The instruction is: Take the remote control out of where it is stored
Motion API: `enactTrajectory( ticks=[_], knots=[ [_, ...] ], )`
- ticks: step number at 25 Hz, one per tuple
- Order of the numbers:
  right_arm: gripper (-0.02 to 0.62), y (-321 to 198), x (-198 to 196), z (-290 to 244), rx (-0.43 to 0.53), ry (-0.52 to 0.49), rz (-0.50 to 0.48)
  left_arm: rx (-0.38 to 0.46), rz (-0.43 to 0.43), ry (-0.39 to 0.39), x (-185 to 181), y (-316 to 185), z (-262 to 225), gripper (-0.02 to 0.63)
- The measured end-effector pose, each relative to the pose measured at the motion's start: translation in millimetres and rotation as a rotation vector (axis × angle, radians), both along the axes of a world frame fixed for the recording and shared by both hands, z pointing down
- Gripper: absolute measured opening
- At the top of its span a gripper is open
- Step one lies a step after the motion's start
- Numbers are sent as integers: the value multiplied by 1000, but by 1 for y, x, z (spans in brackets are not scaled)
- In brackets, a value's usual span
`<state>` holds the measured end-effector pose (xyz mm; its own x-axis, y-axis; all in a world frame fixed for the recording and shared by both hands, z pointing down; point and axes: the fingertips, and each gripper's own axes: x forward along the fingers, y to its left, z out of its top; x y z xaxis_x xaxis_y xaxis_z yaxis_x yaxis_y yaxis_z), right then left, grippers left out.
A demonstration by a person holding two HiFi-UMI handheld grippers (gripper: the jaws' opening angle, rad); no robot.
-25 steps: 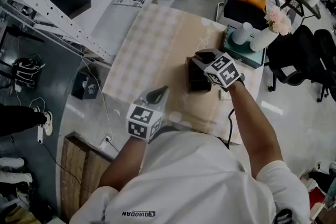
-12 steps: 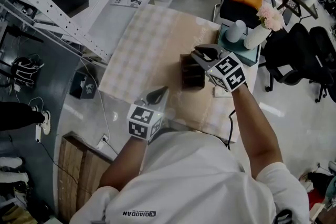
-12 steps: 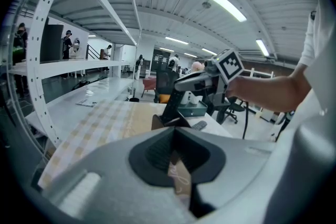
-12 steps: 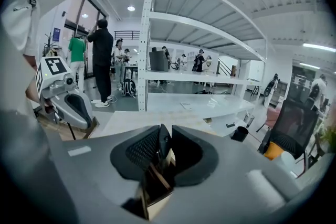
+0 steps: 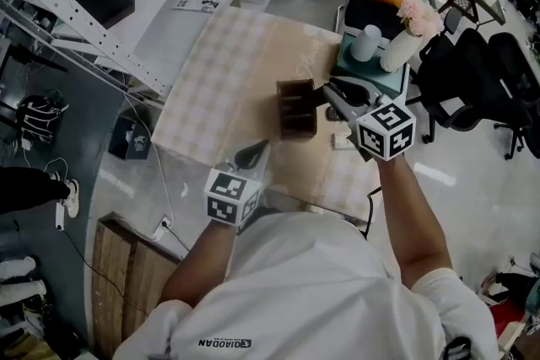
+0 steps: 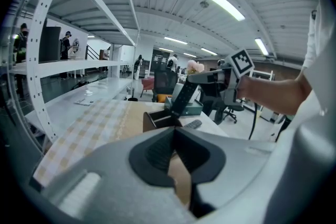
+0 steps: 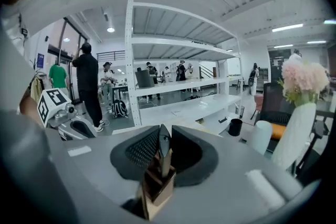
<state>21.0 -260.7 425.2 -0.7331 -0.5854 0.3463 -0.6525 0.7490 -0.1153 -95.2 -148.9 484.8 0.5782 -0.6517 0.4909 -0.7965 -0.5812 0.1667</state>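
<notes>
White shelves and long ceiling lights fill the big room, and people stand far off at the back. Up close is a table with a checked cloth (image 5: 228, 72) on it. A brown wooden holder (image 5: 295, 110) stands on the cloth, a bit to the right of the middle. A vase of pink flowers (image 5: 403, 34) is off at 1 o'clock from the holder.

The remote control (image 6: 184, 98) is long, thin, flat and dark. In the left gripper view it leans, with its top end at 1 o'clock and its bottom end at 7 o'clock. The bottom end is right at the open top of the holder. I cannot tell if it is all the way out or if a small bit is inside.

The right gripper (image 7: 164, 144) has the remote's top end. Its two jaws are close together and squeeze the thin remote between them. In the head view the holder sits at 9 o'clock from this claw, just beside it. So the remote points from the claw back down to the holder.

The left gripper (image 5: 256, 149) is well apart, with the holder at about 1 o'clock from it. Its jaw tips are together and it holds nothing. The right hand is much nearer.

I think the next move must pull along the remote's long side, up and away from the holder, so the bottom end does not catch the rim. Another small remote (image 6: 193, 124) lies flat on the table just past the holder.
</notes>
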Motion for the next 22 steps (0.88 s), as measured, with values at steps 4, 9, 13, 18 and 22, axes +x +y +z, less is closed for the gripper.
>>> enactTrajectory(
  ticks=[4,9,13,18,22],
  knots=[
    [76,17,28,7,-46,-58,62,-2,5,-4,7,5,1,3],
    [77,43,64,34,-132,-113,148,-3,18,-13,20,11,4,3],
    [76,63,94,78,-253,-150,244,2,29,-18,32,13,5,3],
    [76,95,115,124,-425,-270,323,-5,42,-31,42,20,9,3],
    [76,114,125,145,-508,-355,372,-10,47,-31,52,25,10,3]
  ],
)
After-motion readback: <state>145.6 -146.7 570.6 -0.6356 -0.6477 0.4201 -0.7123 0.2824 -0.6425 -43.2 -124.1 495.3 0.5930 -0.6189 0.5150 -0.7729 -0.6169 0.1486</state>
